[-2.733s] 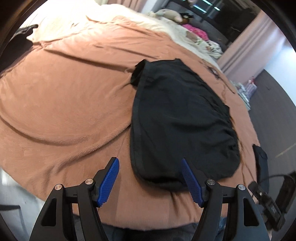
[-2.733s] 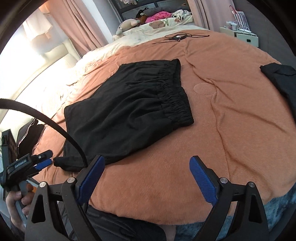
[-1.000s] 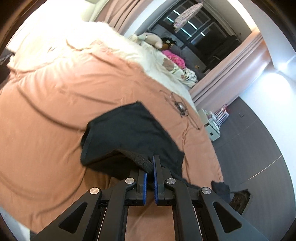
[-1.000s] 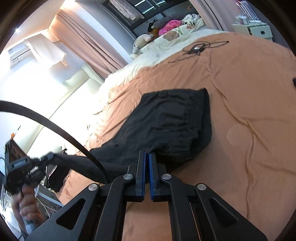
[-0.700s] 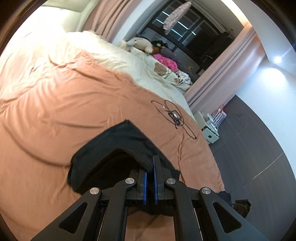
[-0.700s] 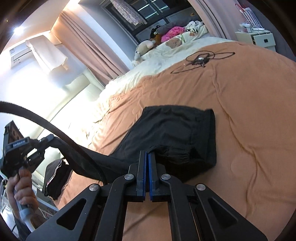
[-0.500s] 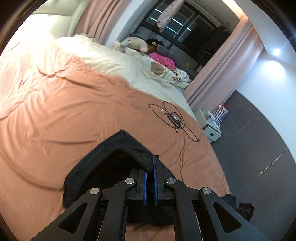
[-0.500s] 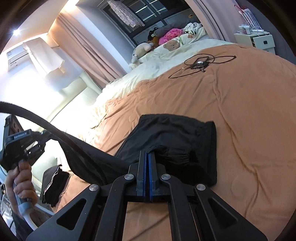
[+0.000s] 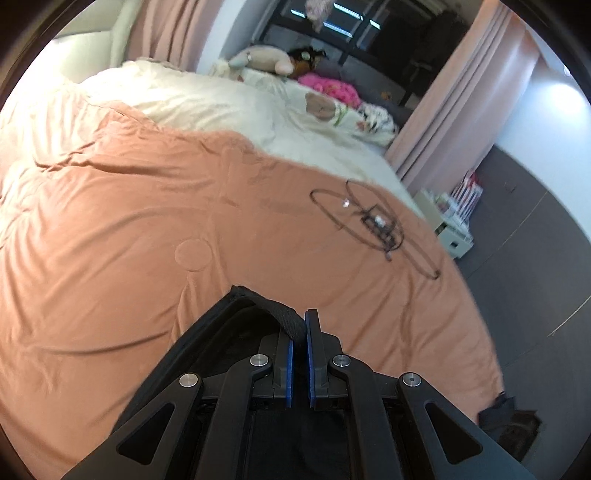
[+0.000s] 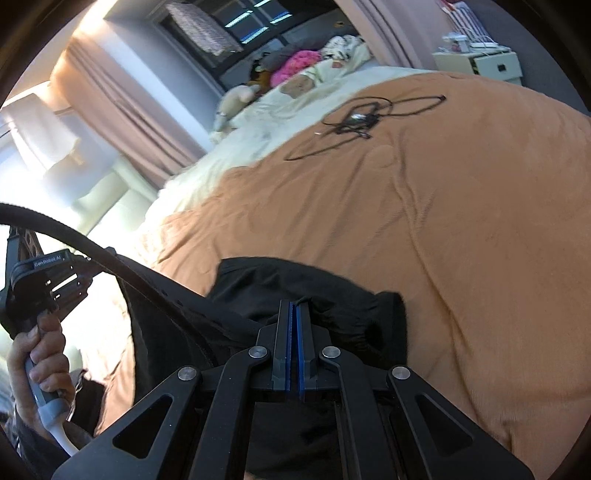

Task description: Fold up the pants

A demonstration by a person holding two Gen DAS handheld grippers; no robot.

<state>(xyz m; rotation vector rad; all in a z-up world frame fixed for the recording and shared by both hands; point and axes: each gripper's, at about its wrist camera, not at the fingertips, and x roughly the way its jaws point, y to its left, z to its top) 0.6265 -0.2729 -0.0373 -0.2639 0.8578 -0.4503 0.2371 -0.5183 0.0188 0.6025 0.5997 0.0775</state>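
Black pants (image 10: 314, 291) hang bunched over the orange blanket (image 10: 461, 221), hem clenched by left claw (image 9: 299, 332), waistband by right claw (image 10: 294, 314)

a wide bed is covered by a rust-orange quilted blanket (image 9: 147, 206), with a cream duvet (image 9: 221, 99) at its far end. soft toys and a pink plush cushion (image 9: 328, 85) are piled beyond. a tangled black cable (image 9: 373, 221) is laid on the blanket. pink floor-length curtains (image 9: 465, 92) are hung beside dark windows (image 9: 343, 33). a small white bedside cabinet (image 10: 480, 64) is set on grey flooring (image 9: 535, 266). strong daylight is admitted at the left in the right wrist view.
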